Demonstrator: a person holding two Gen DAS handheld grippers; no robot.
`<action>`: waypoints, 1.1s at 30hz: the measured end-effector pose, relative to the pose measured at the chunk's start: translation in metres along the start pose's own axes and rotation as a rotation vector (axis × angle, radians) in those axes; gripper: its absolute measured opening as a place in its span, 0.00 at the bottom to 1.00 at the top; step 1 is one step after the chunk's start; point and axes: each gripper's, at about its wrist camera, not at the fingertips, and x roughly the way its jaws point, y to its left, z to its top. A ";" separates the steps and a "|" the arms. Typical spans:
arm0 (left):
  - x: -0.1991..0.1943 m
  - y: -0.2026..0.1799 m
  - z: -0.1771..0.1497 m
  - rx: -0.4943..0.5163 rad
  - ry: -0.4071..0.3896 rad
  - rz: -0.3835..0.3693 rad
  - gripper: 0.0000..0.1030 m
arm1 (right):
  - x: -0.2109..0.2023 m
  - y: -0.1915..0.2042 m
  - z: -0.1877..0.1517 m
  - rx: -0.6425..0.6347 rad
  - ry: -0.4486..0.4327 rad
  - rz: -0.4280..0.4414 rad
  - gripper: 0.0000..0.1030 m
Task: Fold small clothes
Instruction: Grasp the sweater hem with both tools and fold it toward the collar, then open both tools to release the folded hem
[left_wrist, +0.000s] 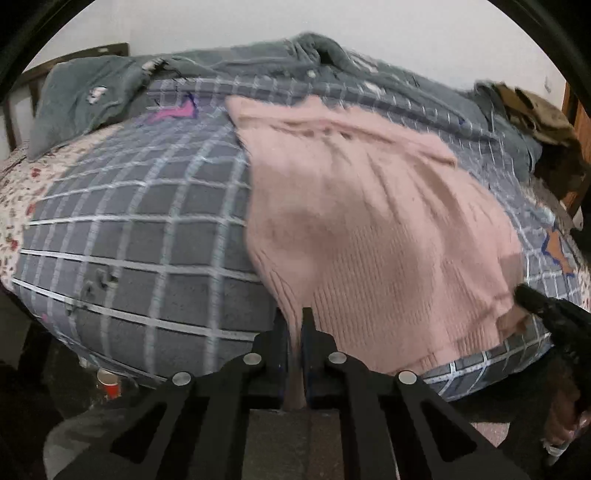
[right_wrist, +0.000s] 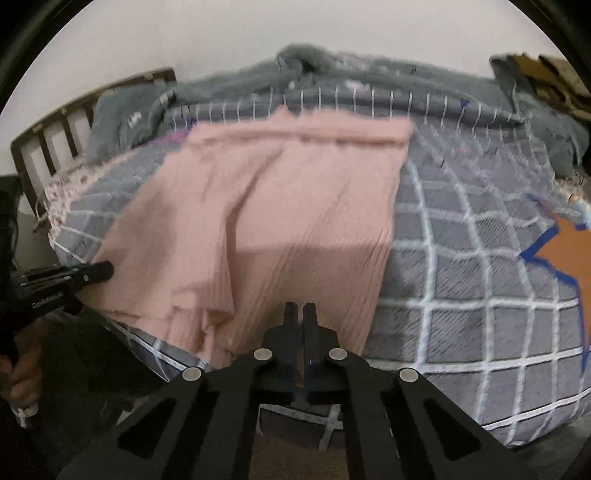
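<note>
My left tool (left_wrist: 295, 314) pinched shut on the near hem of the pink knit sweater (left_wrist: 369, 221), my right tool (right_wrist: 300, 308) clamping its other near corner, sweater spread on the checked bed (left_wrist: 129, 229)

Pink ribbed-knit sweater (left_wrist: 369, 229), matt; checked cloth bedsheet (left_wrist: 140, 229); prob. fleecy grey blanket (left_wrist: 85, 96).

Pink ribbed knit garment (left_wrist: 369, 229) lies spread flat on the bed; hem rumpled.
</note>
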 end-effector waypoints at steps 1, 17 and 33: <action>-0.004 0.007 0.002 -0.014 -0.009 -0.002 0.07 | -0.010 -0.007 0.003 0.023 -0.028 0.011 0.02; -0.003 0.034 0.004 -0.077 0.024 -0.054 0.10 | -0.025 -0.080 -0.004 0.197 0.000 0.040 0.01; 0.006 0.040 0.003 -0.051 0.067 -0.096 0.37 | 0.015 -0.025 -0.002 0.118 0.090 0.153 0.47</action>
